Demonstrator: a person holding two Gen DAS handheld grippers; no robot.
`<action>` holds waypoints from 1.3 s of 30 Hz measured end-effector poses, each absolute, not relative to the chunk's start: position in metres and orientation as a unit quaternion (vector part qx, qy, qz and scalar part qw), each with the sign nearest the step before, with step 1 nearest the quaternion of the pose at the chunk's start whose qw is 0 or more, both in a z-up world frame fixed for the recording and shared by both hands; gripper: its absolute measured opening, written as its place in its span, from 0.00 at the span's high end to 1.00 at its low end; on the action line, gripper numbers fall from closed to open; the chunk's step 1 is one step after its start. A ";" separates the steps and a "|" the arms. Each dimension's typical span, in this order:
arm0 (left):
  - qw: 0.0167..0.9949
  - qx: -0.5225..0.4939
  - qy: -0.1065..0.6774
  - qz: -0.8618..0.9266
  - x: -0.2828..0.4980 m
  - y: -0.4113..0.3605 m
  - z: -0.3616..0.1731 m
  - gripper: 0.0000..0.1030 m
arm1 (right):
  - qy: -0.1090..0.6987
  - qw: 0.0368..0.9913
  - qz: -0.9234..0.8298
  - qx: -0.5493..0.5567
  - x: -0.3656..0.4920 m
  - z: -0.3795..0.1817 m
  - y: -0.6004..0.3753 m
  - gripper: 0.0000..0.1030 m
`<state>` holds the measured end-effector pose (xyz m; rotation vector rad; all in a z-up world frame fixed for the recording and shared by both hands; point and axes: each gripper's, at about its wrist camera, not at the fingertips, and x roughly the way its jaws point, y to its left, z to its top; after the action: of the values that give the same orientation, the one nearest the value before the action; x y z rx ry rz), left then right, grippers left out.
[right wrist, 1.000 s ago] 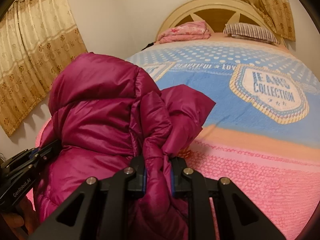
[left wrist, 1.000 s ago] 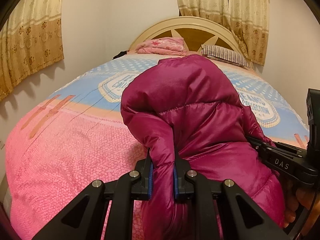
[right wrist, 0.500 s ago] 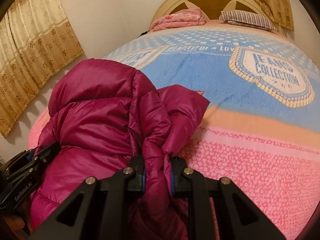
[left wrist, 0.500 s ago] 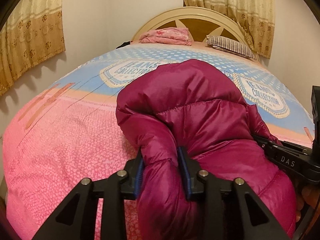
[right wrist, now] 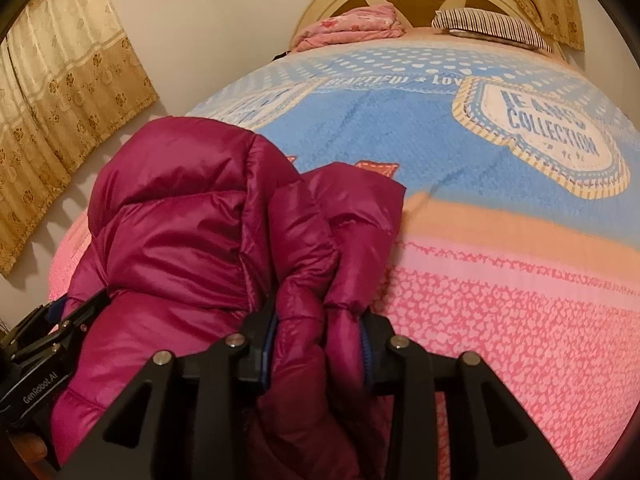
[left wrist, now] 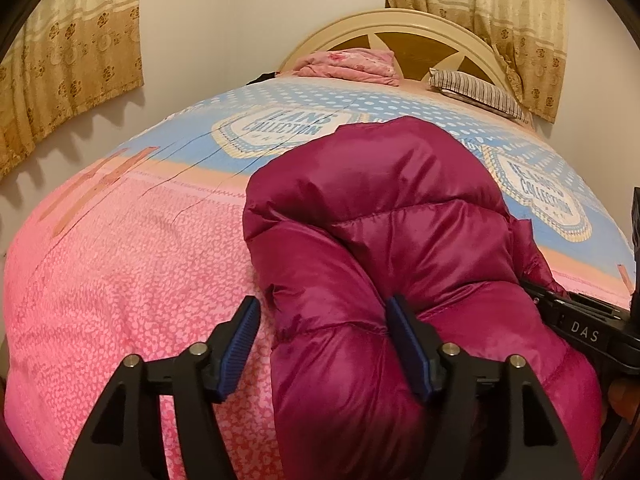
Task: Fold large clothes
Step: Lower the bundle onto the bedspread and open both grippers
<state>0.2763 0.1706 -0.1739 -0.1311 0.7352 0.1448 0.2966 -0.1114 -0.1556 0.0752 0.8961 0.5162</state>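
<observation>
A magenta puffer jacket (left wrist: 392,216) lies bunched on the near part of the bed (left wrist: 120,264). My left gripper (left wrist: 322,340) is open, its blue pads spread wide; a fold of the jacket lies loose between them, against the right pad. My right gripper (right wrist: 318,354) is shut on a thick fold of the jacket (right wrist: 224,240) at its right edge. Each gripper shows at the edge of the other's view: the right one (left wrist: 580,320), the left one (right wrist: 44,360).
The bed has a pink and blue cover (right wrist: 500,280). A folded pink quilt (left wrist: 352,62) and a striped pillow (left wrist: 476,90) lie by the headboard (left wrist: 400,28). Curtains (left wrist: 68,52) hang at left and behind. A wall runs along the bed's left side.
My left gripper has opened and let go of the jacket fold. Both grippers have come lower toward the bed, and the jacket has settled onto it. The right gripper's jaws stand slightly wider.
</observation>
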 end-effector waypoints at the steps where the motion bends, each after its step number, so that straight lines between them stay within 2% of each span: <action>1: 0.928 -0.067 0.359 0.071 0.276 0.171 -0.175 0.33 | 0.430 0.868 0.246 0.037 0.297 -0.157 -0.112 0.62; 11: 0.928 -0.059 0.359 0.083 0.275 0.168 -0.179 0.30 | 0.432 0.869 0.240 0.027 0.301 -0.159 -0.112 0.59; 18: 0.932 -0.048 0.349 0.088 0.258 0.160 -0.154 0.30 | 0.427 0.873 0.235 0.024 0.297 -0.149 -0.116 0.56; 21: 0.943 -0.049 0.318 0.082 0.234 0.158 -0.130 0.30 | 0.413 0.880 0.233 0.023 0.285 -0.130 -0.122 0.46; 23: 0.949 -0.042 0.300 0.083 0.218 0.157 -0.115 0.30 | 0.392 0.888 0.239 0.021 0.272 -0.114 -0.126 0.31; 29: 0.963 -0.034 0.252 0.089 0.159 0.163 -0.072 0.30 | 0.339 0.909 0.243 0.004 0.221 -0.068 -0.137 0.26; 32: 0.966 -0.035 0.240 0.092 0.137 0.170 -0.063 0.29 | 0.313 0.917 0.247 -0.002 0.196 -0.052 -0.140 0.21; 39: 0.968 -0.060 0.226 0.094 0.115 0.186 -0.057 0.29 | 0.285 0.926 0.248 -0.004 0.168 -0.034 -0.141 0.21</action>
<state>0.1149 0.1859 -0.0569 -0.1207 0.4575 0.1895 0.1682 -0.1407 -0.0340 -0.0079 0.5839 0.5087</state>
